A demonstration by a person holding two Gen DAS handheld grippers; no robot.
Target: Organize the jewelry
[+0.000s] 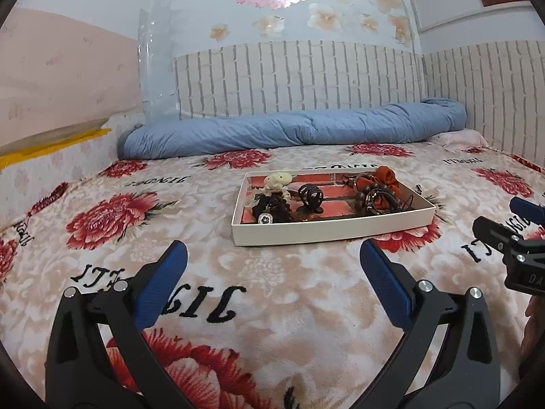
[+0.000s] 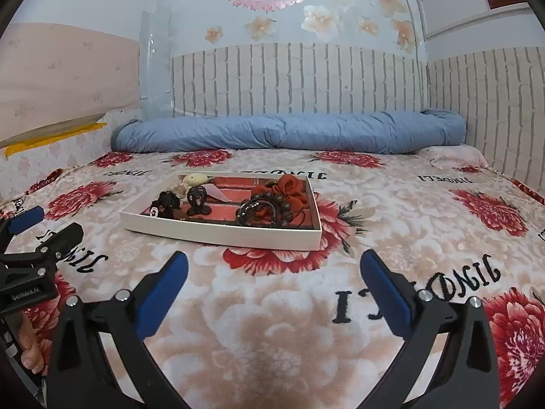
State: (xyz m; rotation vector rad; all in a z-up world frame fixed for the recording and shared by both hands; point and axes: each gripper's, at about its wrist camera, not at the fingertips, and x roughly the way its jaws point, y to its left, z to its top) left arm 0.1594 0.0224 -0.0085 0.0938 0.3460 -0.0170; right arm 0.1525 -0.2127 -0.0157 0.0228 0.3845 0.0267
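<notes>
I have both tongs hovering over the bed (image 1: 289, 289), each spread wide and holding nothing. In the left wrist view the left tongs (image 1: 272, 266) fill the lower frame, blue pads (image 1: 163, 279) well apart; the right tongs (image 1: 521, 235) show at the right edge. In the right wrist view the right tongs (image 2: 274, 272) sit at the bottom, and the left tongs (image 2: 37, 235) appear at the left edge.

The tray (image 1: 327, 230) lies flat on the floral blanket, centre frame in the left view, left of centre in the right view (image 2: 221, 233). Inside it I note:
- an orange bow (image 1: 385, 175) at the far right corner;
- a bead bracelet (image 1: 378, 201) just in front of the bow;
- a black claw clip (image 1: 310, 199) near the middle;
- a cream piece (image 1: 277, 180) at the far left;
- a black scrunchie (image 1: 272, 208) in front of it.

A rolled blue quilt (image 1: 293, 131) lies across the upper middle, against the brick-pattern wall.
</notes>
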